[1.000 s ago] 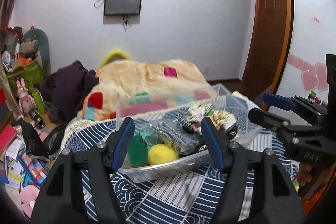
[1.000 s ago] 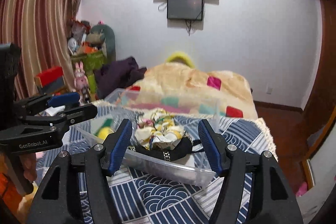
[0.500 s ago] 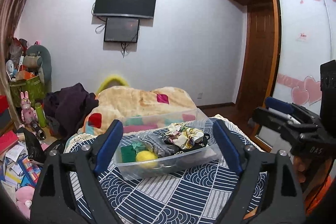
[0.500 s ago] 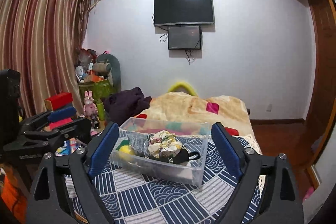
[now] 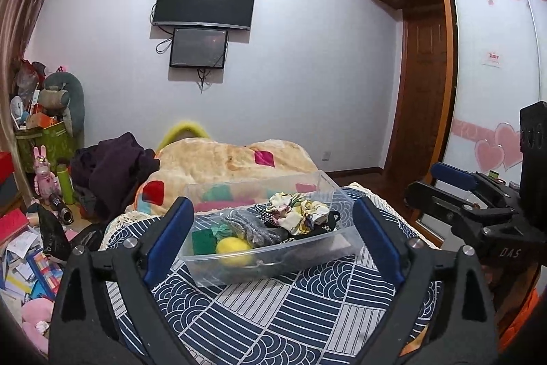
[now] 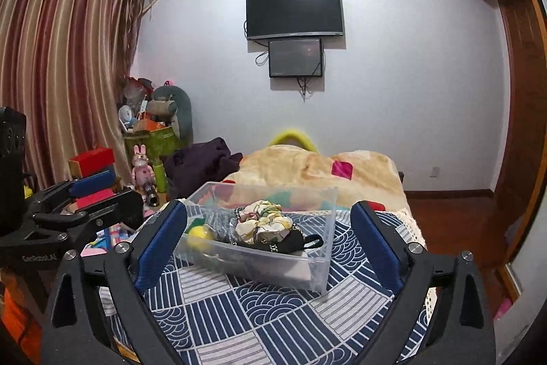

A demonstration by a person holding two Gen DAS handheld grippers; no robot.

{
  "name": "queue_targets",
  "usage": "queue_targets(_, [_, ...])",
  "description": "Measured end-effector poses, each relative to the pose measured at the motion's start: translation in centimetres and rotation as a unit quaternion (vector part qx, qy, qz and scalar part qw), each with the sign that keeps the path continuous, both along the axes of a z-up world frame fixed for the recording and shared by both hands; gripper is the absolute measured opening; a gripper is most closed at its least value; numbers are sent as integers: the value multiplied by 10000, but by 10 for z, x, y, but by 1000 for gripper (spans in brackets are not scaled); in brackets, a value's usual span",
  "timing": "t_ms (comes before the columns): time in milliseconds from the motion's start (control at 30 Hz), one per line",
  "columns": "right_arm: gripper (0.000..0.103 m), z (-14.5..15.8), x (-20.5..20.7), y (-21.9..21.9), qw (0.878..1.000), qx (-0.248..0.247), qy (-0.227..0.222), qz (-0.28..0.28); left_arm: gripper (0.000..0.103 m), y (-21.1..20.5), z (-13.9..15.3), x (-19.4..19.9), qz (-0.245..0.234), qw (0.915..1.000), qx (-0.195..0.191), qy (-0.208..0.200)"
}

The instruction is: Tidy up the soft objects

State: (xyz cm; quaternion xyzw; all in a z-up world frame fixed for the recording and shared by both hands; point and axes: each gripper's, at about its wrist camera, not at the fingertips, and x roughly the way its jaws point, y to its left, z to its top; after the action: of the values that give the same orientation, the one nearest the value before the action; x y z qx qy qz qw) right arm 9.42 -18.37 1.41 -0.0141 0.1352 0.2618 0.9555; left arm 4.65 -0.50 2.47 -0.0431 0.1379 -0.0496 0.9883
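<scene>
**Bin holds every soft item in sight; both grippers stand off, released**

Progress looks close to complete, judging by how things lie. The clear plastic bin sits on the navy patterned cloth that covers the bench or bed end, dead ahead at twelve o'clock in both wrist views. Inside it, from largest to smallest: the grey knitted piece across the middle, the floral scrunchie toward two o'clock within the bin, the black mask under the scrunchie with its ear loop hanging to the right, the green felt pieces at nine o'clock, and the yellow ball at the near wall. No soft item lies loose on the cloth, so nothing appears left to collect.

The left gripper frames the bin from the near side with its jaws spread wide and nothing between them. The right gripper does the same, jaws released and empty; neither touches the bin.

Readable writing is sparse. The right gripper's body, seen at three o'clock in the left view, carries "DAS". The left gripper's body, at nine o'clock in the right view, reads "GenRobot.AI". A small red-printed label on the wardrobe door is too small to read.
</scene>
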Motion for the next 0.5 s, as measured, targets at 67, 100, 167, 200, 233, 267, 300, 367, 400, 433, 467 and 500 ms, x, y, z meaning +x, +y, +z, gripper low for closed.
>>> queue_targets(67, [96,0,0,0,10000,-5,6,-3,95,0,-1,1,2,10000,12,16])
queue_targets(100, [96,0,-1,0,10000,-5,9,-5,95,0,-2,1,5,10000,14,16])
queue_targets(167, [96,0,0,0,10000,-14,25,-3,95,1,-2,1,-6,10000,2,23])
queue_targets(200, [96,-1,0,1,10000,-20,33,-3,95,1,-3,2,-17,10000,-15,32])
queue_targets(233, [96,-1,-1,1,10000,-23,35,-4,95,2,-3,2,-15,10000,-25,38])
queue_targets(267, [96,-1,-1,1,10000,-25,39,-1,95,2,-4,2,-8,10000,-29,43])
queue_targets(300, [96,-1,-1,1,10000,-27,37,0,95,2,-4,3,-4,10000,-32,48])
queue_targets(367, [96,-1,-1,1,10000,-28,36,-2,96,3,-5,2,-4,10000,-46,49])
queue_targets(400, [96,-1,-1,1,10000,-31,35,-1,96,4,-5,2,-3,10000,-51,51])
queue_targets(433, [96,-1,-1,1,10000,-30,38,-3,96,4,-5,3,1,10000,-46,51])
queue_targets(467, [96,-1,-1,1,10000,-25,38,-2,96,4,-5,2,6,10000,-43,51])
queue_targets(500, [96,-1,-1,1,10000,-22,38,0,96,3,-5,2,6,10000,-42,52])
